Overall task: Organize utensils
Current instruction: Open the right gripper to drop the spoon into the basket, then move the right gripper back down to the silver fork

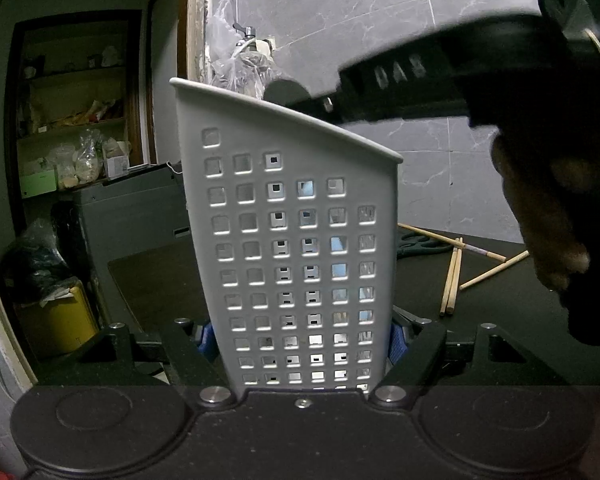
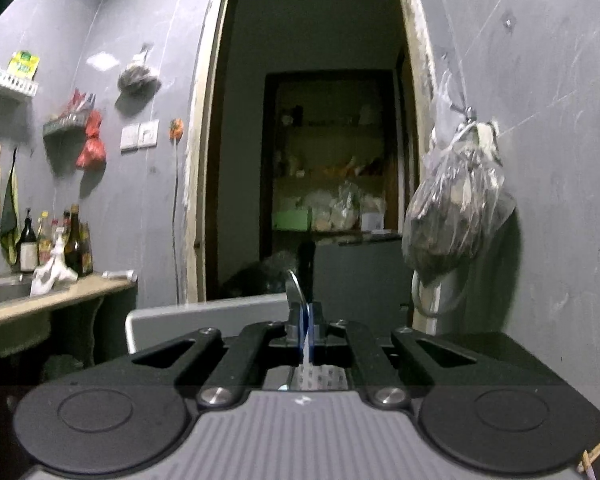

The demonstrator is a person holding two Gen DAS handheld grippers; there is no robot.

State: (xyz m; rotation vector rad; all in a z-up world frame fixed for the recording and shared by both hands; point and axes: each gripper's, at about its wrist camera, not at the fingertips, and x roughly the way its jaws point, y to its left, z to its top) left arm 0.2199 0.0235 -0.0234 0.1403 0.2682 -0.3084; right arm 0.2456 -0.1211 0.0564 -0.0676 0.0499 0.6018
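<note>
My left gripper [image 1: 300, 340] is shut on a grey perforated utensil holder [image 1: 296, 240], its blue pads pressing both sides near the base. The holder stands upright on the dark table [image 1: 152, 280]; several utensils show through its holes. My right gripper [image 1: 400, 88] reaches in over the holder's rim from the upper right. In the right wrist view the right gripper [image 2: 305, 326] is shut on a metal utensil with a dark handle [image 2: 300, 284], held above the holder's rim [image 2: 204, 316]. Several wooden chopsticks [image 1: 454, 272] lie on the table at the right.
Dark-handled scissors [image 1: 418, 242] lie by the chopsticks. A grey tiled wall [image 1: 420, 40] stands behind, with a plastic bag [image 2: 456, 200] hanging on it. A doorway [image 2: 312, 140] opens to shelves. A counter with bottles [image 2: 52, 240] is at the left.
</note>
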